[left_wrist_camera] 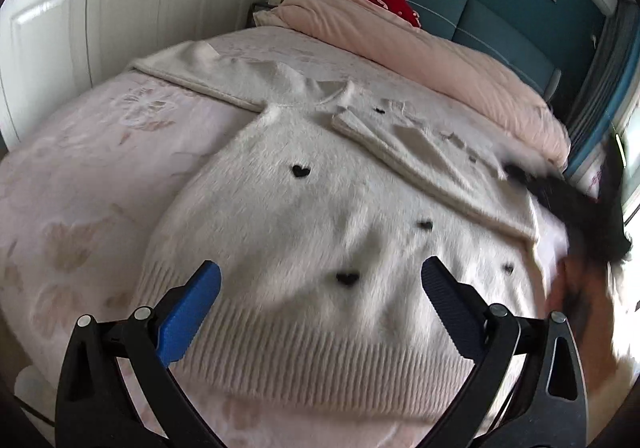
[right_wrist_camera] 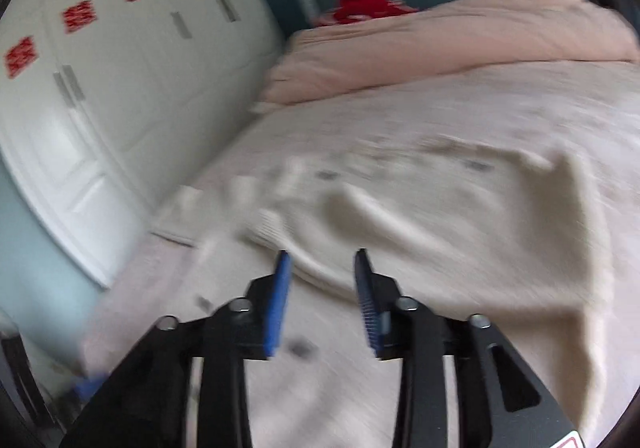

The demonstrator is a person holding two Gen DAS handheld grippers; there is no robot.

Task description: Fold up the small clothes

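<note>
A white fluffy sweater (left_wrist_camera: 320, 208) with small black hearts lies flat on the bed, ribbed hem toward me. Its left sleeve (left_wrist_camera: 192, 72) stretches out to the far left; its right sleeve (left_wrist_camera: 404, 152) is folded across the chest. My left gripper (left_wrist_camera: 320, 272) is wide open above the hem, holding nothing. In the right wrist view, which is blurred, the sweater (right_wrist_camera: 460, 216) lies below my right gripper (right_wrist_camera: 322, 260), whose jaws stand apart and empty over the folded sleeve. The right gripper shows as a dark blur (left_wrist_camera: 568, 204) at the sweater's right edge.
The bed (left_wrist_camera: 80, 176) has a pale pink floral cover. A pink duvet (left_wrist_camera: 440, 56) is piled at the teal headboard with a red garment (left_wrist_camera: 390, 0) on it. White wardrobe doors (right_wrist_camera: 100, 88) stand to the left.
</note>
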